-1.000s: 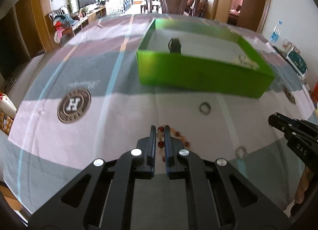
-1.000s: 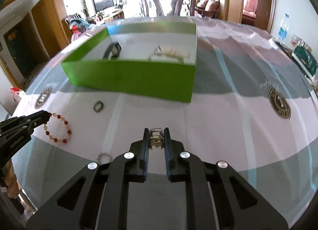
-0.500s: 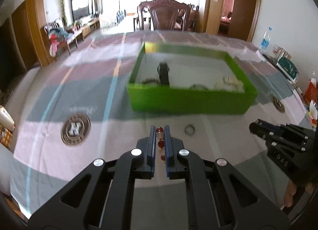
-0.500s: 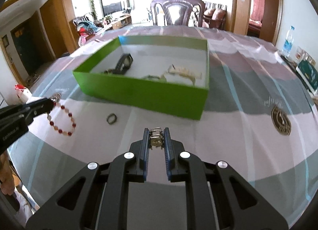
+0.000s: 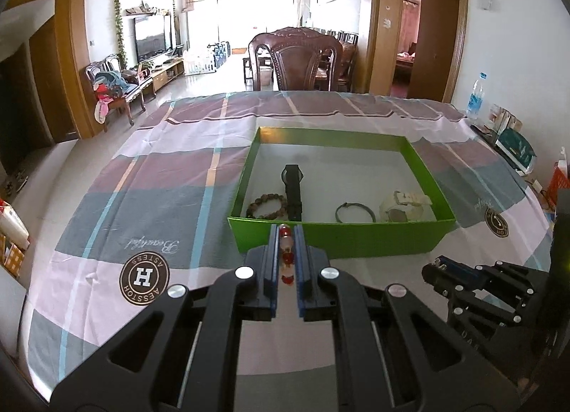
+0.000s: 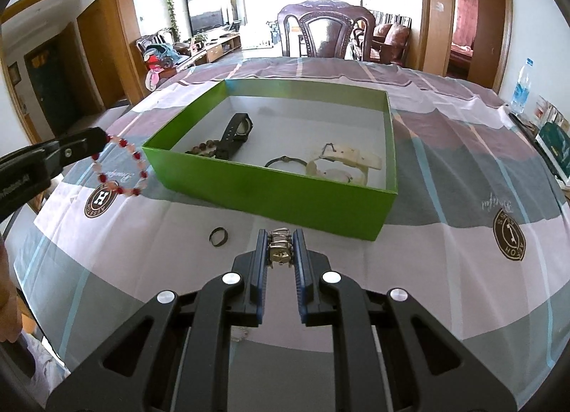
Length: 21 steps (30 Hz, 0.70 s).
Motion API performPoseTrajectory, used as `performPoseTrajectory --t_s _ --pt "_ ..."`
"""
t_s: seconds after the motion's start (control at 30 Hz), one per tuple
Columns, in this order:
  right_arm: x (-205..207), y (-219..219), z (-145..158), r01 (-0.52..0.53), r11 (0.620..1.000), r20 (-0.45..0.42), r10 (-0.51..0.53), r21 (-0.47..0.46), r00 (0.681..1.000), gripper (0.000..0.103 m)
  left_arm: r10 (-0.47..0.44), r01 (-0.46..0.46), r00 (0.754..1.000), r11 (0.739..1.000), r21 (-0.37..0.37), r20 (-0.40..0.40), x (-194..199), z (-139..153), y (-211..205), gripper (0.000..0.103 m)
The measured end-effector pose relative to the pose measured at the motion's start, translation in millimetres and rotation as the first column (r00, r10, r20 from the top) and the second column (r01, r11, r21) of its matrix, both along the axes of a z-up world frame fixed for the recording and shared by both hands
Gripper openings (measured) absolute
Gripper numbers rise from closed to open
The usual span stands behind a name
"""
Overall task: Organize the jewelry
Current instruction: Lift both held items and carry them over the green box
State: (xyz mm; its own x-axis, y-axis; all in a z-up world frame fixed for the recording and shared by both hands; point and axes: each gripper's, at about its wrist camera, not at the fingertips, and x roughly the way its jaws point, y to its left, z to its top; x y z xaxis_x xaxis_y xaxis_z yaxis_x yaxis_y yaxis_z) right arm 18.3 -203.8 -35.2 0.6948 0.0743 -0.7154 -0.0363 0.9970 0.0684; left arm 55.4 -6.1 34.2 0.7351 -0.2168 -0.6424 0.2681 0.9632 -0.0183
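Observation:
My left gripper is shut on a red and pink bead bracelet, held above the cloth just short of the green box; the bracelet hangs from it in the right wrist view. My right gripper is shut on a small metal link bracelet, held before the box's near wall. The box holds a black watch, a brown bead bracelet, a thin dark bangle and a white watch.
A dark ring lies on the cloth left of my right gripper. A small pale piece shows between my right fingers' bases. A wooden chair stands at the far table edge. A water bottle and boxes sit far right.
Both grippers rose with their pieces and now look down into the box. The bead bracelet left the cloth and hangs from my left gripper.

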Motion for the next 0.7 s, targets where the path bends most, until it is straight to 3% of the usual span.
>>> performPoseTrajectory --t_s 0.33,0.57,0.7 --pt "3.5 3.3 -0.3 -0.007 1.000 -0.008 0.007 -0.002 1.000 0.014 0.002 -0.002 1.000 1.000 -0.001 -0.021 6.0 -7.1 0.4 0.008" --pt "17.6 0.9 48.4 0.002 0.999 0.117 0.002 -0.033 0.993 0.014 -0.001 0.002 0.999 1.000 -0.012 0.047 24.1 24.2 -2.5 0.008" --pt "38.7 -5.7 73.7 0.002 1.000 0.176 -0.003 0.010 0.984 0.014 -0.013 0.015 0.997 1.000 -0.017 0.081 45.8 44.0 -12.0 0.008"
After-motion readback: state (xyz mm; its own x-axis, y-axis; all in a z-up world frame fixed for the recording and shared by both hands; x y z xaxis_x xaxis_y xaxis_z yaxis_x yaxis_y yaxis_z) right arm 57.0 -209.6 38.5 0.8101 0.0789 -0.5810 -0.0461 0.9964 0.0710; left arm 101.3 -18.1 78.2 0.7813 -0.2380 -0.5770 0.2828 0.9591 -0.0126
